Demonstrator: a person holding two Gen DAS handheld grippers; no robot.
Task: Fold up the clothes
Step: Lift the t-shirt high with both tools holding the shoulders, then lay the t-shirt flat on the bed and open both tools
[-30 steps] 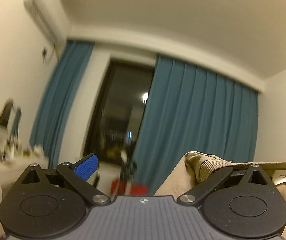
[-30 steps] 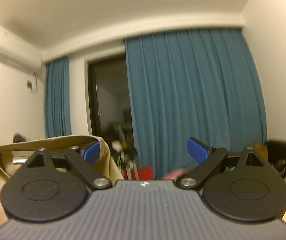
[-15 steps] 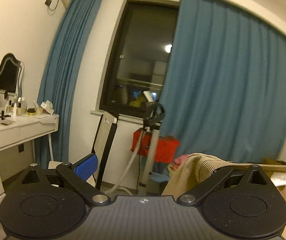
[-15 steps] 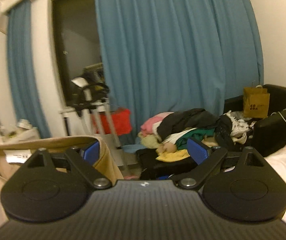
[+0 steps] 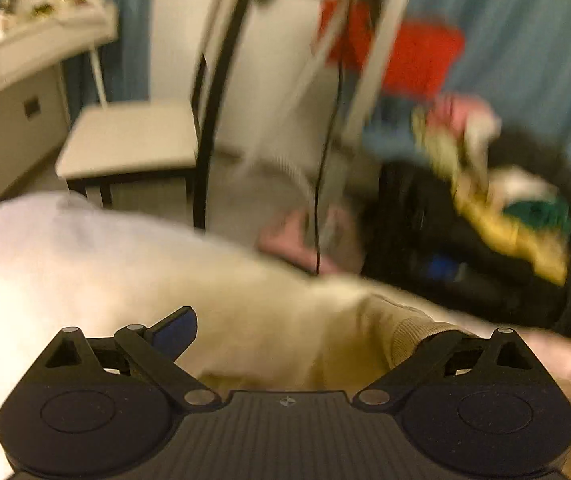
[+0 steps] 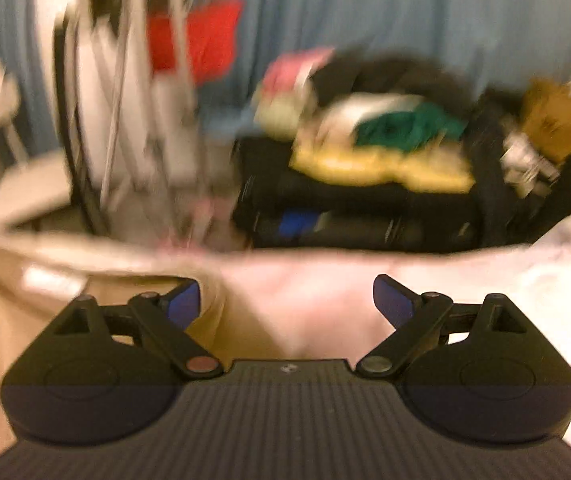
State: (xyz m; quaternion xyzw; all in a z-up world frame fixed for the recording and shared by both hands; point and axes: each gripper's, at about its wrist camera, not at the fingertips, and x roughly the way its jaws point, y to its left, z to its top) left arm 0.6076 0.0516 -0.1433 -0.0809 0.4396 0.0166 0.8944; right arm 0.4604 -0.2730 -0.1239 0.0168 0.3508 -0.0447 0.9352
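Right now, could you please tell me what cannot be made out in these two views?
Left wrist: one pad of the left claw is hidden under the garment.
Left wrist: motion blur smears the clothes pile; single items unclear.
Right wrist: the garment's label is too blurred to read.
Right wrist: the left edge cuts off the garment.

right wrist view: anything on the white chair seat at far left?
No. The white chair seat shows only its bare pale surface, though the frame is blurred; the clothes pile lies apart, to the right.
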